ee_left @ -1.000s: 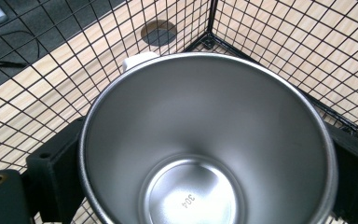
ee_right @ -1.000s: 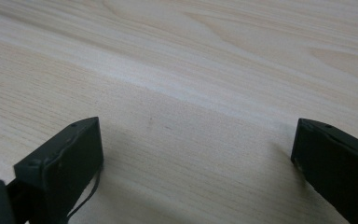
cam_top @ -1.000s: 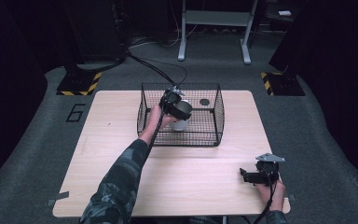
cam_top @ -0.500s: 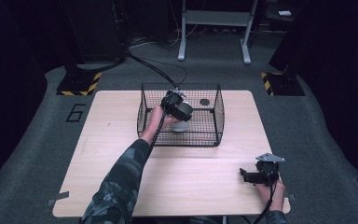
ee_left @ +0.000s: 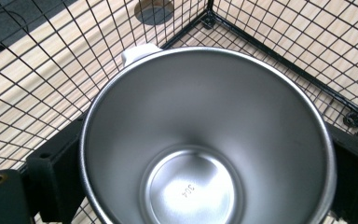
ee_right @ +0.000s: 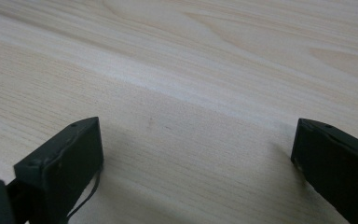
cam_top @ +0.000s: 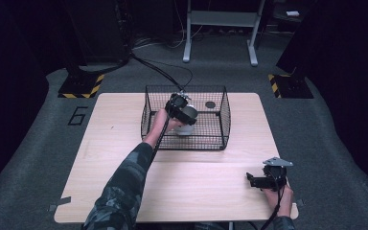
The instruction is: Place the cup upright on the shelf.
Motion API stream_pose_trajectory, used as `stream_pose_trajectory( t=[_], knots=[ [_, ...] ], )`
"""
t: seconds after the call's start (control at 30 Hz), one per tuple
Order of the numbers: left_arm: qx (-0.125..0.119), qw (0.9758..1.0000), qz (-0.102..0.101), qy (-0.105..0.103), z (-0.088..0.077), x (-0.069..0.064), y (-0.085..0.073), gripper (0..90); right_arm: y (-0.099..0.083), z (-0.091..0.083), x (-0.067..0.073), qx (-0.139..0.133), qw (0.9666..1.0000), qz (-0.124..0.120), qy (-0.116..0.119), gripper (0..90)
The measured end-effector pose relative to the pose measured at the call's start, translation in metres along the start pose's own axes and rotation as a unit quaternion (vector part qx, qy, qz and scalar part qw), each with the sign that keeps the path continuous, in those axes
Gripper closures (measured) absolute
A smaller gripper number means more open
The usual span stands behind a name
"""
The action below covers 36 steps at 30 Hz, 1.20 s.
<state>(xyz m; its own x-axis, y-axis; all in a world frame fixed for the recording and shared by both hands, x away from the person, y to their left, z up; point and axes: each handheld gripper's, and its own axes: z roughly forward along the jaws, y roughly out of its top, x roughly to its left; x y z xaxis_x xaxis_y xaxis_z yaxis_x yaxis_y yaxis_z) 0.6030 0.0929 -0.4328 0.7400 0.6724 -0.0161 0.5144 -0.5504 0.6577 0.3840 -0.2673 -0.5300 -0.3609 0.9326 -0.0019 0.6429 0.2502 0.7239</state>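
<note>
Left gripper [cam_top: 181, 109] was inside the black wire basket [cam_top: 223, 117], jaws clamped on either side of a steel cup [ee_left: 205, 140], its mouth facing the camera. Small dark disc [cam_top: 210, 104] lay on the basket floor. Right gripper [cam_top: 261, 181] rested low over the wooden table [cam_top: 124, 120], jaws spread, holding nothing.

We read two markings. Stamped into the round bottom of the shiny stainless-steel cup [ee_left: 205, 140], seen from above in the left gripper view, are the small digits "304", turned upside down to us. In the high view, a large dark numeral "6" [cam_top: 78, 115] stands on the grey carpeted floor [cam_top: 43, 139], just beside the left edge of the pale wooden bench [cam_top: 124, 124]. We find no other legible text, label or brand on anything else.
</note>
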Motion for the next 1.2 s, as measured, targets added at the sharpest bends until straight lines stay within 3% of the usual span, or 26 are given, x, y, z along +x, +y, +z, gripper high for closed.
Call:
stream_pose_trajectory(
  t=[0.17,0.6,0.93,1.2],
  knots=[
    [0.019,0.9997,0.012,-0.005,-0.002,0.001,-0.004,6.3,0.0,0.0,0.0,0.001,1.0,-0.002,0.0,1.7],
    [0.03,0.9993,0.024,0.0,-0.006,-0.003,-0.006,6.0,0.0,0.0,0.0,0.0,1.0,-0.002,0.0,1.7],
    [0.007,0.9999,0.015,0.002,-0.016,-0.003,-0.006,0.6,0.0,0.0,0.0,0.001,1.0,0.0,0.0,1.7],
    [-0.016,0.9998,0.009,-0.005,-0.036,-0.002,-0.004,0.2,0.0,0.0,0.0,0.002,1.0,0.001,0.0,1.7]
  ],
)
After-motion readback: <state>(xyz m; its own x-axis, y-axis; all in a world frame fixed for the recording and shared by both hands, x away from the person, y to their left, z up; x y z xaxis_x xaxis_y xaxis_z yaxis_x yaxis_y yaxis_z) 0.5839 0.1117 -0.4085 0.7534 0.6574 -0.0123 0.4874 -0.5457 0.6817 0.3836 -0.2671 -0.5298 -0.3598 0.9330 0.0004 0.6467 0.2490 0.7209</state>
